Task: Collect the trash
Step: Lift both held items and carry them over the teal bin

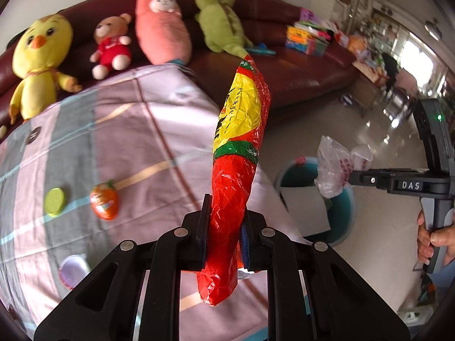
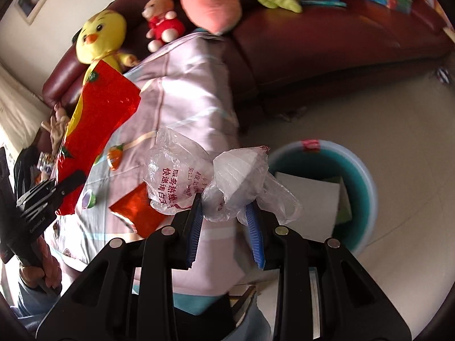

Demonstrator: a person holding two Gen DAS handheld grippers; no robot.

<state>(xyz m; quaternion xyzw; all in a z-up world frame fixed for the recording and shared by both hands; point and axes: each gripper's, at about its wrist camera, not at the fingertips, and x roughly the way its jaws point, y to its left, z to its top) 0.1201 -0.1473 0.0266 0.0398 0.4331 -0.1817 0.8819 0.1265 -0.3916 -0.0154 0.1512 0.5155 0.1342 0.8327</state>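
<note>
- Left gripper [image 1: 226, 233]: jaws pinched on a long red-and-yellow crinkled wrapper [image 1: 241, 142]. The wrapper stands up out of the fingers, leaning slightly right, and its lower end hangs below the pads.
- Right gripper [image 2: 224, 221]: blue-padded fingers [image 2: 254, 227] closed on a crumpled clear plastic bag [image 2: 199, 179] with red print. The bag bulges out above and to both sides of the pads.
- Teal bin [image 2: 361, 176] stands on the pale floor just off the table's corner; a white sheet [image 2: 307, 204] lies inside it. In the right wrist view the bag sits left of the bin's rim, over the table's edge.
- Table covered in a pink-and-grey striped cloth [image 1: 136, 130]. On the cloth near its left edge in the left wrist view: a green lid [image 1: 54, 201], an orange carrot-shaped packet [image 1: 104, 201] just beside it, and a small purple-topped cup [image 1: 72, 270] nearer the camera.
- A flat red wrapper piece [image 2: 139, 210] lies on the cloth just left of the right gripper.
- Dark red sofa [image 1: 298, 79] behind the table carries a yellow chick plush [image 1: 39, 56], a small bear in red [image 1: 112, 45], a pink plush [image 1: 160, 25] and a green plush [image 1: 219, 14].
- A person's hand [image 1: 438, 241] grips the right gripper's handle at the right edge of the left wrist view.
</note>
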